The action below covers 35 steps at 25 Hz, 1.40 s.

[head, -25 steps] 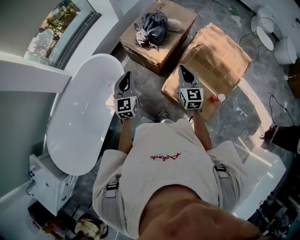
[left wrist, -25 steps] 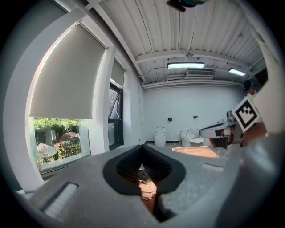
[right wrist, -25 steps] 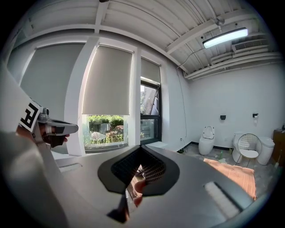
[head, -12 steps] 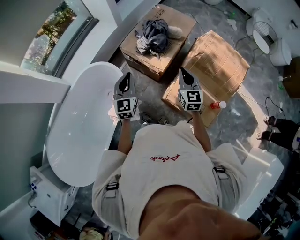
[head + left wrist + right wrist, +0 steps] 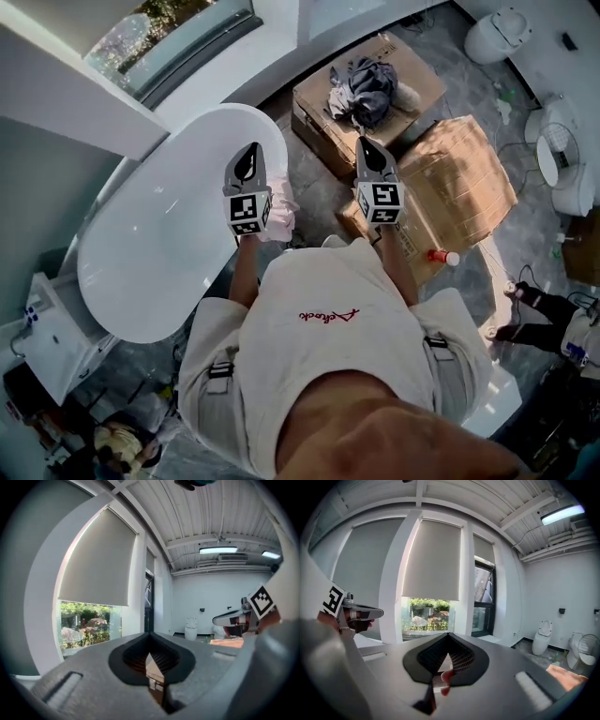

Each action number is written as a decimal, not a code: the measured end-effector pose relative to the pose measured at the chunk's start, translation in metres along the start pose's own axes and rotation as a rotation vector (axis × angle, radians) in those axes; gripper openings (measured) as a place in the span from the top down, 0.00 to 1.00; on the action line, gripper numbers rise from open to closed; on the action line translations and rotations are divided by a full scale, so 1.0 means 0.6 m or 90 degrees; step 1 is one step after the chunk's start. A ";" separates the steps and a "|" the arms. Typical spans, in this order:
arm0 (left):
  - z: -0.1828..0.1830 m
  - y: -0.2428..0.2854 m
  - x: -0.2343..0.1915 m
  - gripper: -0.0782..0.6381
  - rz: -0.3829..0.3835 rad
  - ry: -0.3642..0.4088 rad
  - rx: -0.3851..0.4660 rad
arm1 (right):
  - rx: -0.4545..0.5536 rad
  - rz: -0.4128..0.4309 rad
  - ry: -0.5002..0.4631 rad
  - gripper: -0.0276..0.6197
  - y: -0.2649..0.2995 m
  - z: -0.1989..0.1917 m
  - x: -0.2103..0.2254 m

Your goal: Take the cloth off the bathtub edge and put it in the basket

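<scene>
shirt [image 5: 323,361]: red script word, unreadable | left cube [image 5: 246,213], right cube [image 5: 382,202]: square black-and-white markers

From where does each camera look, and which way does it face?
Head view: on the person's head, looking steeply down at the bathtub; shirt, forearms, left gripper and right gripper show.
Left gripper view: on that gripper, looking along its shut jaws toward the window; right gripper at right.
Right gripper view: likewise, toward the window; left gripper at left.
Shared: both gripper views see the window.
</scene>
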State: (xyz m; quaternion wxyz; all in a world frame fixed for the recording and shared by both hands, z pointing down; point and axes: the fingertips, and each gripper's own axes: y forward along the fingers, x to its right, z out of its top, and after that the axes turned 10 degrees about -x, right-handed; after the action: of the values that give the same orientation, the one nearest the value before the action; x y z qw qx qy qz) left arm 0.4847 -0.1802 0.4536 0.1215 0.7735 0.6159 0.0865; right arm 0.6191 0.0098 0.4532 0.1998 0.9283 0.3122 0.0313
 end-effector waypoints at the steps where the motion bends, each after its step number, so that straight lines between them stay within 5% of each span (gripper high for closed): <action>1: -0.006 -0.016 -0.025 0.89 0.030 -0.009 0.000 | 0.002 0.029 -0.013 0.95 0.018 0.009 -0.025; 9: -0.065 -0.172 -0.182 0.89 0.256 -0.072 -0.025 | 0.007 0.252 -0.091 0.95 0.132 0.052 -0.237; 17: -0.095 -0.258 -0.192 0.89 0.416 -0.135 -0.040 | 0.010 0.474 -0.163 0.95 0.135 0.051 -0.378; 28: -0.113 -0.277 -0.160 0.89 0.487 -0.159 -0.071 | -0.023 0.553 -0.159 0.95 0.168 0.020 -0.369; 35: -0.187 -0.285 -0.143 0.89 0.497 -0.202 -0.114 | -0.064 0.566 -0.174 0.95 0.184 -0.038 -0.383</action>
State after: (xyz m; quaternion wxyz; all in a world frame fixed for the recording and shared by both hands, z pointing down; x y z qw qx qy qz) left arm 0.2744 -0.2186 0.5117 0.2397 0.9386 0.2411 0.0594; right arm 0.4931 -0.1984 0.5328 0.2507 0.9568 -0.1471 0.0062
